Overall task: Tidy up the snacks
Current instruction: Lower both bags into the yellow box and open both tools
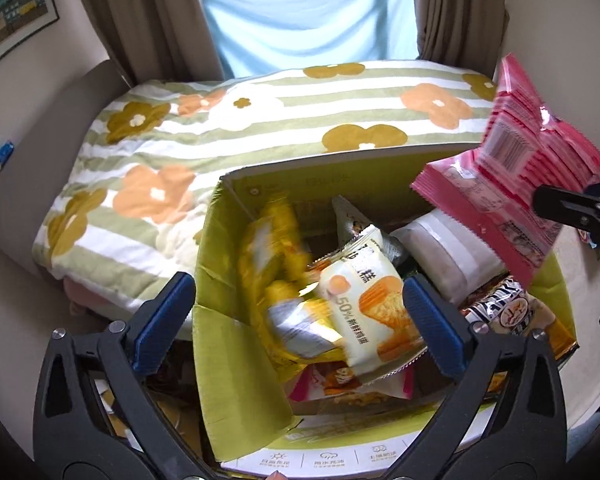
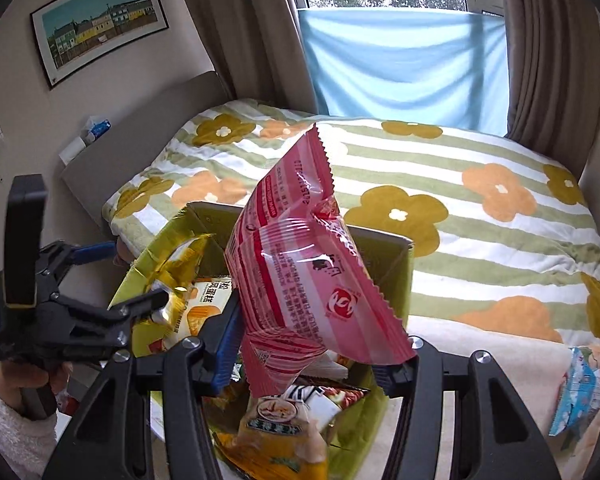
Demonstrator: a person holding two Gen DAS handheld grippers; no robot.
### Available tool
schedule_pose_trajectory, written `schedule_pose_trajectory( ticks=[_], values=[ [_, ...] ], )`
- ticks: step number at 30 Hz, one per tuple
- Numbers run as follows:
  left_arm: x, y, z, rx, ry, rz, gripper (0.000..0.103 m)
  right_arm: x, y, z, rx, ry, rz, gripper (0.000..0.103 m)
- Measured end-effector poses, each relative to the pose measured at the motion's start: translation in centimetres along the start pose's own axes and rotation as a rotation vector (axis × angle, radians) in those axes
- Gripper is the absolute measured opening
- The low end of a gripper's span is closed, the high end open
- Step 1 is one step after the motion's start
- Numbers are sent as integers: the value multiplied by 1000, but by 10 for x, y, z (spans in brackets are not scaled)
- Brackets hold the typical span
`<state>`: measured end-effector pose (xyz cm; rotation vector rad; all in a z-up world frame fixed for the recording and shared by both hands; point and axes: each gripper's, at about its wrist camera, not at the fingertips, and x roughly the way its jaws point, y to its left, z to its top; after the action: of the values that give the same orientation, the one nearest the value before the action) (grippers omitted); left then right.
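A green cardboard box [image 1: 214, 248] stands against the bed, full of snack packs. A white and orange cake pack [image 1: 368, 304] lies on top beside a yellow bag [image 1: 272, 248]. My left gripper [image 1: 300, 320] is open and empty, just above the box's near left side. My right gripper [image 2: 304, 354] is shut on a pink snack bag [image 2: 300, 264] and holds it upright over the box [image 2: 404, 280]. The pink bag also shows at the right of the left wrist view [image 1: 512, 176].
A bed with a green striped flower blanket [image 1: 260, 128] lies behind the box. A blue snack pack [image 2: 580, 392] lies on the blanket at the right. Curtains and a window stand beyond the bed. A grey headboard [image 2: 140, 136] is at the left.
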<state>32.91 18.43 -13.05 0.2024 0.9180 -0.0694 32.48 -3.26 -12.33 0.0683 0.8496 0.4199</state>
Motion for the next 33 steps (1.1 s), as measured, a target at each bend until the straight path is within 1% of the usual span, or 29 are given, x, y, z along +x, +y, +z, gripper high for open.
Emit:
schedule_pose_trajectory(
  ticks=[6, 8, 12, 13, 14, 16, 24, 27, 33],
  values=[
    [7, 7, -13, 1, 27, -18, 103, 6, 0, 0, 6, 27, 9, 51],
    [8, 8, -17, -6, 32, -37, 103, 8, 4, 2, 3, 32, 19, 51],
    [2, 1, -19, -7, 28, -31, 103, 18, 8, 9, 30, 56, 55, 55],
    [2, 1, -20, -8, 27, -25, 103, 23, 9, 10, 45, 71, 57, 62],
    [2, 0, -21, -9, 29, -27, 103, 27, 9, 10, 50, 90, 45, 75],
    [-2, -3, -21, -14, 28, -34, 103, 27, 10, 5, 54, 98, 29, 91],
    [-11, -17, -25, -9, 30, -46, 103, 9, 7, -13, 35, 102, -19, 91],
    [-23, -23, -24, 3, 12, -50, 103, -3, 6, -16, 30, 100, -37, 91],
    [-51, -43, -18, 46, -35, -71, 103, -40, -1, -23, 21, 53, -103, 92]
  ],
)
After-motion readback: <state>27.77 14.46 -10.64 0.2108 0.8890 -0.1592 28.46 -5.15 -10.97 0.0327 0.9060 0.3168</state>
